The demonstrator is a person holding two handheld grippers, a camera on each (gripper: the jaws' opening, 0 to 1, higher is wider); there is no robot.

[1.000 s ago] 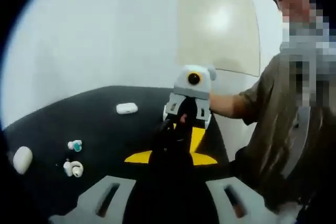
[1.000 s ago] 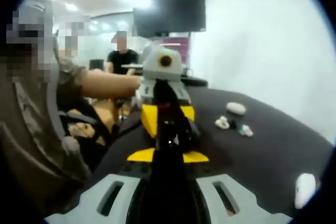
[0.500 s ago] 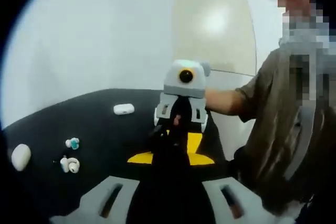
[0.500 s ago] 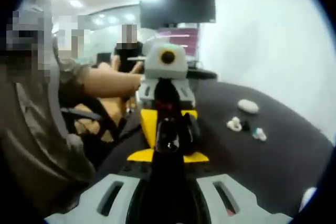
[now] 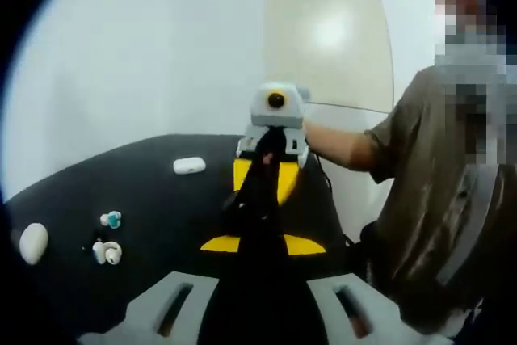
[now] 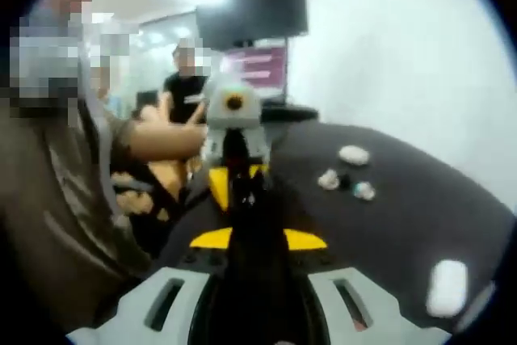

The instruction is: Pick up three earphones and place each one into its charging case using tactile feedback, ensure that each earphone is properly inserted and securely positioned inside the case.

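both grippers, left gripper and right gripper, facing tip to tip, jaws together, earphones and cases loose on the black bench

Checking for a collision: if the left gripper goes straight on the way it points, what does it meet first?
The right gripper. It faces the left gripper head-on, tips close or touching; depth is unclear. The earbuds and cases on the black table lie off to the side, out of that line.

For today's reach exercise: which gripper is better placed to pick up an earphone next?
Probably left: the earphones lie close beside the left gripper, but farther ahead of the right gripper.
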